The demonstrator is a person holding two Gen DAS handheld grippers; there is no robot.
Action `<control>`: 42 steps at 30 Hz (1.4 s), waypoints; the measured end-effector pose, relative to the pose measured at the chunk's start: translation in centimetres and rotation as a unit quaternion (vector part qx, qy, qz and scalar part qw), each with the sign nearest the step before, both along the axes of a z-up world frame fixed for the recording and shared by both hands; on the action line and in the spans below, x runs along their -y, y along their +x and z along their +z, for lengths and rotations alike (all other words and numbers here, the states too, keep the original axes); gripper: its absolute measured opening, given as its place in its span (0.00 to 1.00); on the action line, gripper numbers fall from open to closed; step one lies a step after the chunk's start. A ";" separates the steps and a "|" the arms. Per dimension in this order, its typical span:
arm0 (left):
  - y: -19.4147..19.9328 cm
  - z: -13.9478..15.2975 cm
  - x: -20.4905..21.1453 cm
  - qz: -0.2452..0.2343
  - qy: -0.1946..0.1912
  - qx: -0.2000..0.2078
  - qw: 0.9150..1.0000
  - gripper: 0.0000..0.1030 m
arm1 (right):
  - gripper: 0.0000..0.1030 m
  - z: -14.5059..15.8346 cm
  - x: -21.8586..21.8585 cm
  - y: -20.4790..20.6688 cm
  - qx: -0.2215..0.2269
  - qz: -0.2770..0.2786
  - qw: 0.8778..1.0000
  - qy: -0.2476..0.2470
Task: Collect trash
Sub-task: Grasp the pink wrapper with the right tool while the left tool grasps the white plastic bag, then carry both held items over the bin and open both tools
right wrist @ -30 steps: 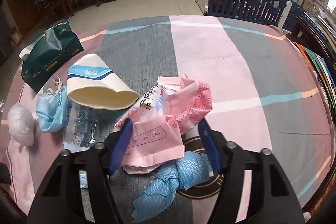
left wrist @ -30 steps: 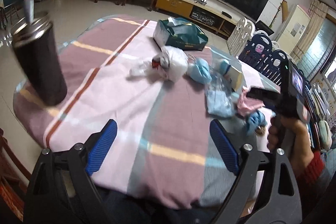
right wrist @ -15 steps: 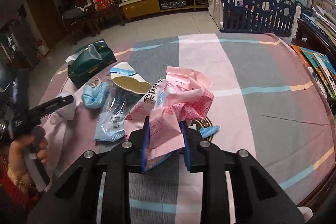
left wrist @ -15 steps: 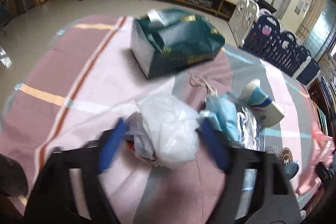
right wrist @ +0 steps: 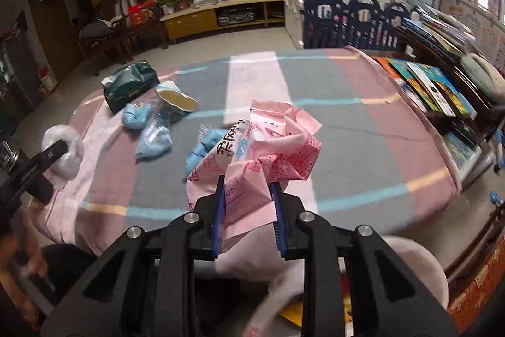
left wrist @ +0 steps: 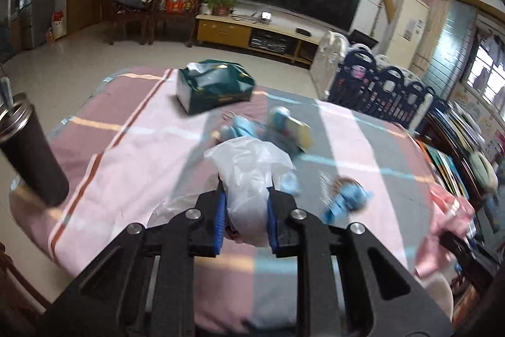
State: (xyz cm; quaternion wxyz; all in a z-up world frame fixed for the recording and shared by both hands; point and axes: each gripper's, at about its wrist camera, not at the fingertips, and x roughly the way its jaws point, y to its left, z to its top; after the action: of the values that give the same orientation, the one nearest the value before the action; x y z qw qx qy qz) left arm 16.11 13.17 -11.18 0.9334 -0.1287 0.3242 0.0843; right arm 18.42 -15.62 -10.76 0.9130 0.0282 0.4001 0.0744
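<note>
Left wrist view: one left gripper (left wrist: 246, 212), jaws just closing, clamped on one white plastic bag (left wrist: 249, 179) above the striped tablecloth (left wrist: 132, 147); one green tissue pack (left wrist: 214, 89); one dark tumbler (left wrist: 30, 157).

Right wrist view: one right gripper (right wrist: 247, 204) pinching one pink wrapper (right wrist: 268, 153); one paper cup (right wrist: 176, 98) lying on its side; three blue crumpled items.

Dark tumbler (left wrist: 30, 153) near green tissue box (left wrist: 214, 89).

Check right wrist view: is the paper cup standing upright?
No. The paper cup lies tipped on its side, its open mouth showing, beside the green tissue pack.
</note>
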 end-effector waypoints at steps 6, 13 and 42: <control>-4.0 0.6 7.5 -0.101 0.027 -0.013 0.994 0.21 | 0.26 0.3 3.1 -3.7 -0.020 -0.030 0.999 -0.021; -6.5 1.9 15.2 -0.214 0.036 -0.005 0.976 0.22 | 0.26 2.2 7.2 -7.5 -0.006 -0.063 0.996 -0.058; -7.7 -6.5 25.5 -0.419 -0.030 -0.131 0.898 0.26 | 0.53 -4.2 19.2 -10.8 -0.126 -0.213 0.968 0.044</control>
State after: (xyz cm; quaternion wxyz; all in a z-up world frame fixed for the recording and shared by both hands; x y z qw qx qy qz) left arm 8.41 -12.29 -17.72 0.8272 0.0033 0.4696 -0.3085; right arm 7.64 -34.81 -14.92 0.8479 0.1618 0.4931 -0.1083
